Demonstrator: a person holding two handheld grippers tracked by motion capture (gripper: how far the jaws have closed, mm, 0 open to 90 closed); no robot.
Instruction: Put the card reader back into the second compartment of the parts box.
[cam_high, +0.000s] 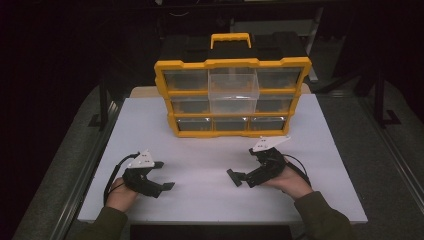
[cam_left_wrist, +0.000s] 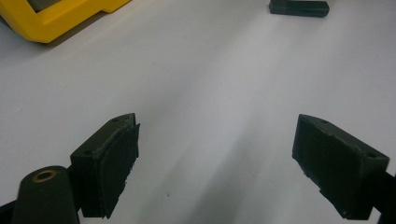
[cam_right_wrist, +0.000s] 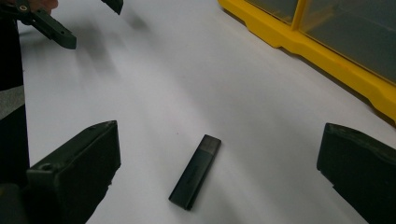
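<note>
1. The stick is a small dark flat bar; any print on it is too faint to read. It lies on the white worktop between the two grippers, toward the near edge.
2. The right gripper is spread, with the stick between its jaws, untouched.
3. The left gripper is spread and empty.
4. The high view shows the yellow organiser at the far edge, one clear drawer pulled out.

Olive sleeves, black hand-held gripper, white plates
</note>
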